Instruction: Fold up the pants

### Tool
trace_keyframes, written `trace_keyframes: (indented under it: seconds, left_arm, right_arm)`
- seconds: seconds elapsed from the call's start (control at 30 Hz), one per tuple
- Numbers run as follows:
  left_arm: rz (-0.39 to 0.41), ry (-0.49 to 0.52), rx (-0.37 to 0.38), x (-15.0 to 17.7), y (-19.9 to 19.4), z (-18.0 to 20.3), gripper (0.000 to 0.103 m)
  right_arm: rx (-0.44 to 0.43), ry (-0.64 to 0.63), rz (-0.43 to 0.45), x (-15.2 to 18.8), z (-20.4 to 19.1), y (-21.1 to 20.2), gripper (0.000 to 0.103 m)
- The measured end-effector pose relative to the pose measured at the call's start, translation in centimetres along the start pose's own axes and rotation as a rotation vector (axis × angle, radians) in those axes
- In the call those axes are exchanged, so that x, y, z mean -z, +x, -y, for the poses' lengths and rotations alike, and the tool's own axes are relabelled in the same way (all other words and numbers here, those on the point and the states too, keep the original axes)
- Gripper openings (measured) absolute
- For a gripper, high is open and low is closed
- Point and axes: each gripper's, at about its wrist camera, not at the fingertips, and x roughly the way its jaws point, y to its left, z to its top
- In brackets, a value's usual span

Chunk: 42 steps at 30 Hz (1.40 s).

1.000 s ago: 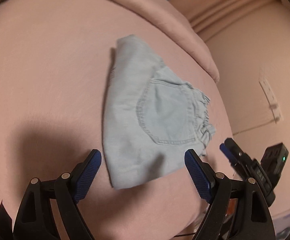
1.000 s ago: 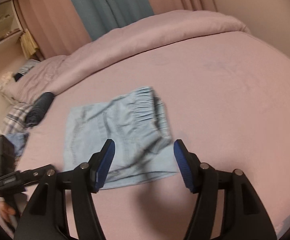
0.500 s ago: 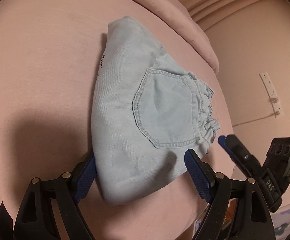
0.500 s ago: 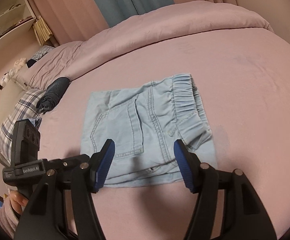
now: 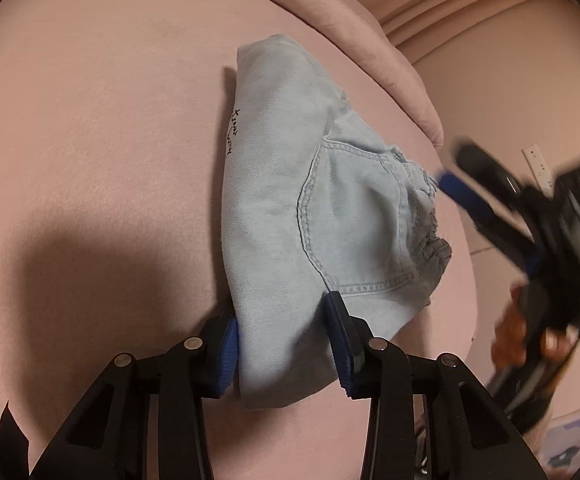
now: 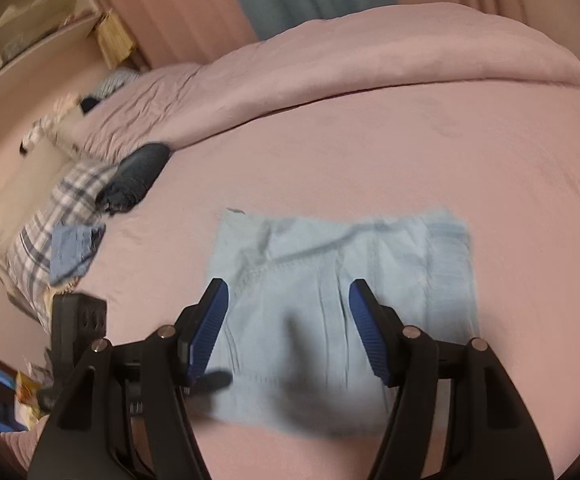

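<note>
Folded light blue denim pants lie on the pink bed, back pocket up, elastic waistband to the right. My left gripper has its blue pads on either side of the near corner of the folded pants and is closing on the cloth. My right gripper is open and hovers above the near edge of the pants, holding nothing. It also shows blurred in the left wrist view, beside the waistband.
A rolled pink duvet runs along the far side of the bed. A dark rolled garment, a plaid pillow and a blue cloth lie at the left. A wall socket is at the right.
My left gripper moved forward onto the corner of the pants and its jaws narrowed around the cloth. My right gripper swung, blurred, over the pants.
</note>
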Motion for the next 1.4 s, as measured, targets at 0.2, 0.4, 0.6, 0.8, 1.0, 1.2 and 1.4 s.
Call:
trace_keyframes:
  seconds: [0.2,0.4,0.6,0.8,1.0,1.2,1.4]
  left_arm:
    - [-0.017,-0.014,0.056,0.1,-0.3,-1.2,0.039]
    - [-0.026,0.002,0.074,0.4,-1.0,-1.9,0.037]
    - [-0.022,0.038,0.057,1.3,-1.1,-1.6,0.030]
    - [-0.008,0.062,0.027,2.2,-1.4,-1.3,0.029]
    - [-0.026,0.067,0.015,3.7,-2.5,-0.9,0.029]
    - [0.003,0.052,-0.020,3.9,-5.0,-1.5,0.029]
    - [0.105,0.127,-0.089,1.3,-6.4,0.6,0.030]
  right_arm:
    - [-0.109,-0.062,-0.142,-4.6,-2.1,7.2,0.063]
    - [-0.125,-0.118,-0.360,-8.1,-4.7,16.2,0.062]
    - [-0.090,-0.184,-0.558,-6.9,-7.0,21.1,0.017]
    - [-0.002,-0.179,-0.488,-6.6,-7.5,23.0,0.011]
    - [0.072,-0.159,-0.257,-8.5,-7.3,18.7,0.022]
    - [0.057,-0.265,-0.123,-7.1,-7.5,9.6,0.038]
    - [0.097,-0.319,-0.156,0.3,-5.8,5.5,0.038]
